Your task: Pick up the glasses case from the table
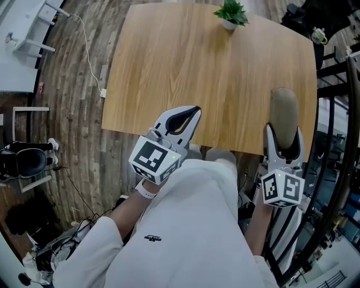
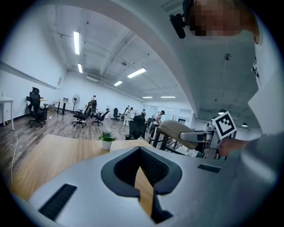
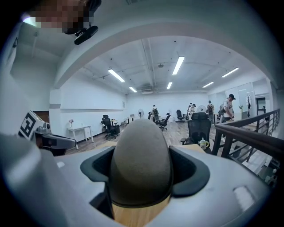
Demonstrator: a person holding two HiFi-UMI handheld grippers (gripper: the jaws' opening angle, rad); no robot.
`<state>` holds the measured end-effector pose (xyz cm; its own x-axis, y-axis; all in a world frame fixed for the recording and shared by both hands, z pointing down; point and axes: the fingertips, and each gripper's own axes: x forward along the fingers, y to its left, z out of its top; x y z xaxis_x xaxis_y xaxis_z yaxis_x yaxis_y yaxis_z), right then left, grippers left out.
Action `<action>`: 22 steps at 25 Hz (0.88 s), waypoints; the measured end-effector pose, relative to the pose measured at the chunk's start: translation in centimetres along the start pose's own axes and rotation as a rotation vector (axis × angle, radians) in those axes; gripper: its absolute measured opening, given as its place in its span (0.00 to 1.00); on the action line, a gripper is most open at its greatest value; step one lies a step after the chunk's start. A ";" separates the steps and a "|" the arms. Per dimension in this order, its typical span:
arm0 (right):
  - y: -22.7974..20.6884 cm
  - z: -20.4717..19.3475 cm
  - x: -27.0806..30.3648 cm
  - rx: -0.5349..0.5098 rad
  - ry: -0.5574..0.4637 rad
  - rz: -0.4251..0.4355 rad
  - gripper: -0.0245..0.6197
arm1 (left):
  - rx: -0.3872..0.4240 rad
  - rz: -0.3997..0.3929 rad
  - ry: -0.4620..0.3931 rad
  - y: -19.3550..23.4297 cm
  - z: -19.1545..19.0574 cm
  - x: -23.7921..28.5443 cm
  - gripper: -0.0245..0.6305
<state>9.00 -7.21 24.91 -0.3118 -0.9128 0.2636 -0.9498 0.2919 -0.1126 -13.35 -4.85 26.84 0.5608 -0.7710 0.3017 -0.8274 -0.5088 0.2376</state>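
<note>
The glasses case (image 1: 284,112) is a taupe oval shell, held lengthwise above the right near part of the wooden table (image 1: 214,73). My right gripper (image 1: 284,134) is shut on the glasses case (image 3: 141,164), whose rounded end sticks out past the jaws. Over the table's near edge, my left gripper (image 1: 190,115) has its jaws together and holds nothing. In the left gripper view only a thin wedge of wood shows between the jaws of the left gripper (image 2: 143,186). The case (image 2: 177,131) and the right gripper (image 2: 208,135) appear off to that view's right.
A small potted plant (image 1: 230,14) stands at the table's far edge. A black railing (image 1: 337,112) runs along the right side. On the wooden floor to the left are a black chair (image 1: 22,160), cables and a white desk (image 1: 22,50).
</note>
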 end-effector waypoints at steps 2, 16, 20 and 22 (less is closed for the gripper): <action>0.4 0.5 -0.6 -0.004 -0.013 0.000 0.63 | 0.012 0.000 -0.012 0.1 0.6 -0.6 0.04; 1.4 1.4 -4.5 0.016 -0.074 -0.009 0.63 | 0.054 0.003 -0.039 -0.8 1.7 -3.0 0.04; 1.2 1.4 -4.8 0.018 -0.077 -0.015 0.63 | 0.053 -0.009 -0.041 -1.4 1.9 -2.7 0.04; 1.2 1.6 -4.8 0.017 -0.079 -0.018 0.63 | 0.051 -0.015 -0.040 -1.6 2.1 -2.5 0.04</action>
<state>9.38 -2.91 22.02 -0.2914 -0.9377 0.1892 -0.9543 0.2713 -0.1250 -13.52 -2.94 23.83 0.5721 -0.7775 0.2610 -0.8201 -0.5382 0.1945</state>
